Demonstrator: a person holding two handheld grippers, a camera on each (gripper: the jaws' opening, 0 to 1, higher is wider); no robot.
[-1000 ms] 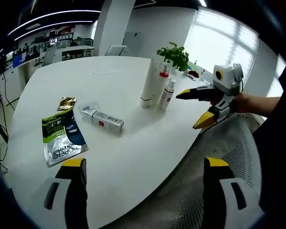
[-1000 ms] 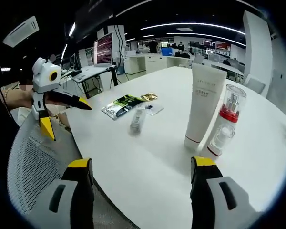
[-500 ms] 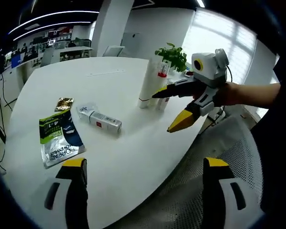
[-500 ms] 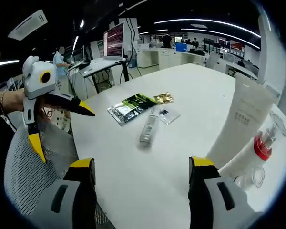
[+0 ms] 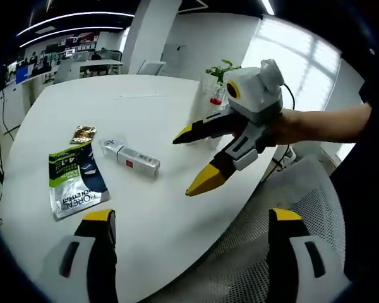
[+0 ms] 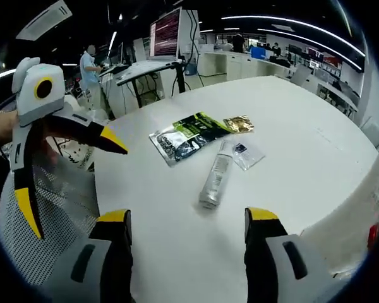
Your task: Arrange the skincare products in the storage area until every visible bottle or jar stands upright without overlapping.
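So the silver tube [image 6: 216,181] is lying flat mid-table, roughly 12 o'clock from the right gripper [image 6: 186,252], whose jaws are spread wide and empty. Left gripper [image 5: 187,252] is also wide open, holding nothing. My worry: the tube's round, so a sloppy pinch could roll it into the green sachet [image 6: 188,136] at 11 o'clock. White table [image 6: 303,120] looks slick; open-plan office behind.

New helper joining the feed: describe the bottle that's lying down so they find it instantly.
On the round white table, look beside the green-and-black sachet. The silver bottle lies flat there, next to a small clear packet; it is the one slim metallic cylinder among flat pouches.
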